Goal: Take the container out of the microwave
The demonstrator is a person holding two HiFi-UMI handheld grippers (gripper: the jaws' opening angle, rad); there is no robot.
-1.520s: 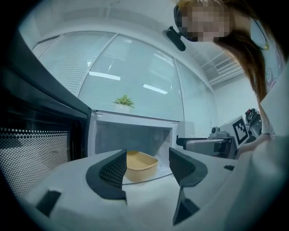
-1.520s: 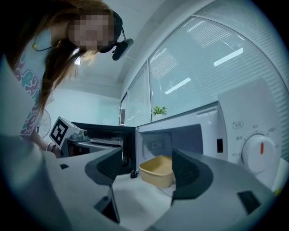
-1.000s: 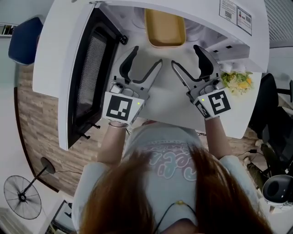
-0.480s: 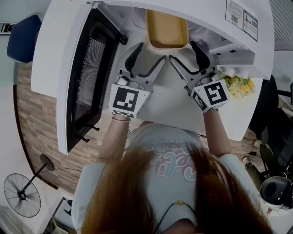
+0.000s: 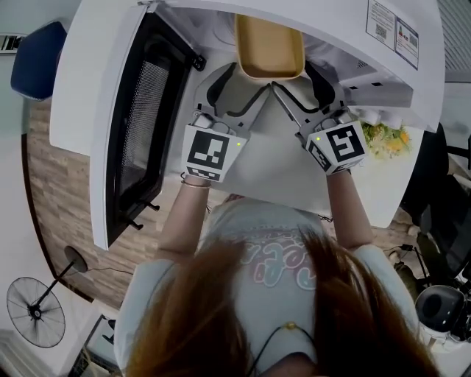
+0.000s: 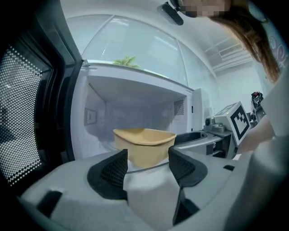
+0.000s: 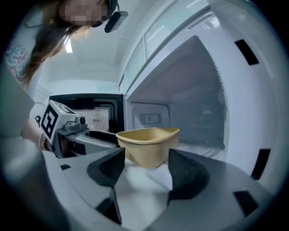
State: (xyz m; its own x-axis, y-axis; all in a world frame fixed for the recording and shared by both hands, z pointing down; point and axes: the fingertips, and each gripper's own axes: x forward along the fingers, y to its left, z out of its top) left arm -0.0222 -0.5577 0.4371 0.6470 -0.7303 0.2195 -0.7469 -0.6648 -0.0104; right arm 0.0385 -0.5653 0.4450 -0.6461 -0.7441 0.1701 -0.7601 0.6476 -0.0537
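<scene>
Two grippers: the left gripper (image 5: 246,82) and the right gripper (image 5: 292,79) are both at the mouth of the microwave (image 5: 346,22), one at each near corner of the container (image 5: 268,44).
Left jaws: wide apart. The container shows in the gap, but it stands beyond the tips and no pad touches it.
Right jaws: also wide, though they have just been closing a little. The container is ahead of the tips, not between the pads, and nothing is pressed.
Container: yellow-tan and open on top, and from above it seems empty. It stands upright inside the cavity, close to the front edge.
Door (image 5: 143,118): swung fully open to the person's left.
Done so far: the door is open and both grippers are at the container.
Left to do: in my judgement, almost all of the real work. The jaws must come onto the rim or walls and close, then the container must be lifted and carried out of the cavity. It is not yet gripped and it is still fully inside.
Stage: early, I would say, at the end of the approach.
Count: two grippers, one container, one microwave, one door. I see no second dish in the cavity.
Around: one fan (image 5: 35,316) on the floor and one blue chair (image 5: 37,62), both well apart from the work.
</scene>
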